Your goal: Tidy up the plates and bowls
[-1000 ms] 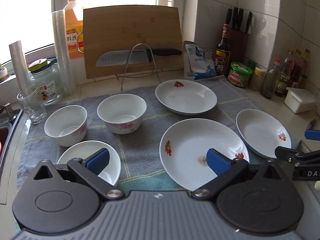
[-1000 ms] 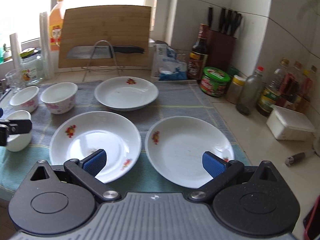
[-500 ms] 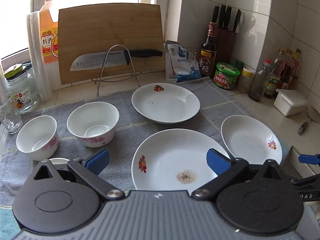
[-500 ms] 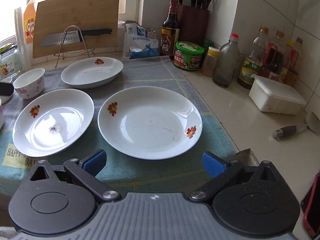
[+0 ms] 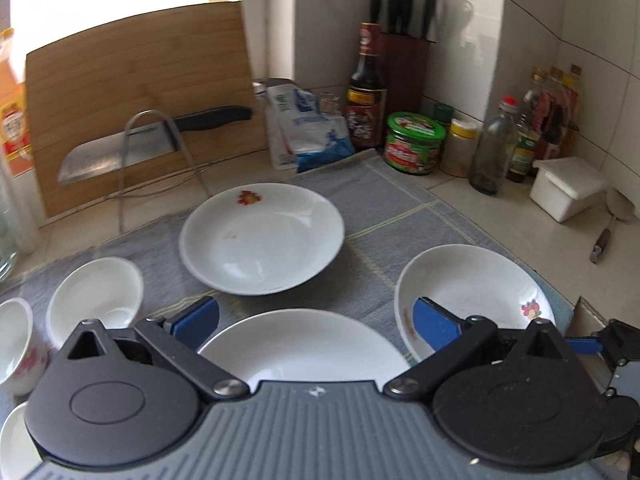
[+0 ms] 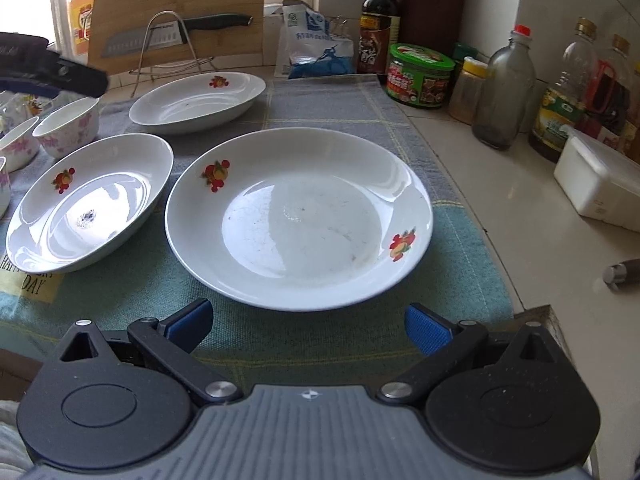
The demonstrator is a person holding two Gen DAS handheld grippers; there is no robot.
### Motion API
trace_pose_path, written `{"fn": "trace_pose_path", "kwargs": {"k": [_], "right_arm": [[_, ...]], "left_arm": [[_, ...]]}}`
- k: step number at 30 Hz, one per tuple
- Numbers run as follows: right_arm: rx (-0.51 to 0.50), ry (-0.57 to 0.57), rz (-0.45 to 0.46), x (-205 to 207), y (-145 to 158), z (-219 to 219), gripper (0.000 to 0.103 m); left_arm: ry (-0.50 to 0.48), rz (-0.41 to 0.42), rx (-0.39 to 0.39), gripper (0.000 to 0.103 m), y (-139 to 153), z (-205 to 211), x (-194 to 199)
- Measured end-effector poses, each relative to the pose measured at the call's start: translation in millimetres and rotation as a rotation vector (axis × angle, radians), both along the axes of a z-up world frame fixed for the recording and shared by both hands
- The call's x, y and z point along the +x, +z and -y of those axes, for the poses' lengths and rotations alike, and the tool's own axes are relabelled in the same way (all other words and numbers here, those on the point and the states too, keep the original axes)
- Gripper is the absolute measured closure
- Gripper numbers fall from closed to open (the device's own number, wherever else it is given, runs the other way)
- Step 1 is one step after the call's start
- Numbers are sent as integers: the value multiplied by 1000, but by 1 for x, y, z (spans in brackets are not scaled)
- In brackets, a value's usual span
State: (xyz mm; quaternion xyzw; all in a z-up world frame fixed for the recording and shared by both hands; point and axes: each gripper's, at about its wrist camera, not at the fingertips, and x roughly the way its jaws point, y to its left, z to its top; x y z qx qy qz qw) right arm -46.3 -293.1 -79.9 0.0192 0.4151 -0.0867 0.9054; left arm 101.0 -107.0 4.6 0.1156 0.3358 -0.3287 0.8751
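Three white plates lie on the towel [image 6: 360, 96] over the bench: the nearest plate [image 6: 300, 216] sits just ahead of the right gripper [image 6: 308, 326], jaws open and empty. The left gripper [image 5: 316, 322], jaws also open, hovers above the middle plate [image 5: 304, 348], bowls [image 5: 94, 298] to its left.

Left claw [image 5: 316, 322] and right claw [image 6: 308, 324], both wide open

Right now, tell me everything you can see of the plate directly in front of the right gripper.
The plate is round, white, glossy, probably ceramic, with a wide sloped rim and two red-orange fruit prints on opposite sides. It lies flat on the towel, empty, with faint smudges. The right gripper is open just short of its near edge. No other dish touches it.
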Motion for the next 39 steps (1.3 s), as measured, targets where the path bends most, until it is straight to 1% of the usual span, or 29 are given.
{"fn": "trace_pose_path", "kwargs": {"k": [2,5,8,10,17,19,21,23,26,28,31,32,34,37,39], "right_arm": [[-2,8,-14,4,-7,6,0],[21,26,10,4,-8,14,0],[-7,88,12,5,-10,15,0],[1,116,15,6,-10,18,0],[-9,209,123,-3,-17,24,0],[-8,216,144,-5,-19,25,0],[-9,216,151,-5,-19,25,0],[-9,219,157,-4,-19,25,0],[-8,225,162,-4,-20,26,0],[-8,228,175,-5,-21,26,0],[-8,228,176,-4,-21,26,0],[-7,232,181,-5,-22,26,0],[-7,234,187,-6,-22,26,0],[-7,234,184,-5,-22,26,0],[-6,235,182,-3,-21,26,0]], "left_arm": [[-36,-3,19,1,-3,12,1],[-85,4,47,1,-7,29,4],[-142,0,73,1,-12,46,8],[-182,-12,85,1,-15,57,11],[-356,-76,119,1,-28,100,29],[-407,-98,147,1,-34,114,35],[-432,-99,180,1,-39,125,39],[-472,-124,203,2,-46,135,44],[-511,-195,234,8,-58,147,53],[-516,-243,263,21,-65,154,58],[-552,-290,291,23,-69,162,62],[-564,-296,302,23,-70,165,62],[-585,-305,311,28,-71,169,63],[-609,-328,334,33,-72,175,65],[-619,-333,354,34,-73,179,67]]}}
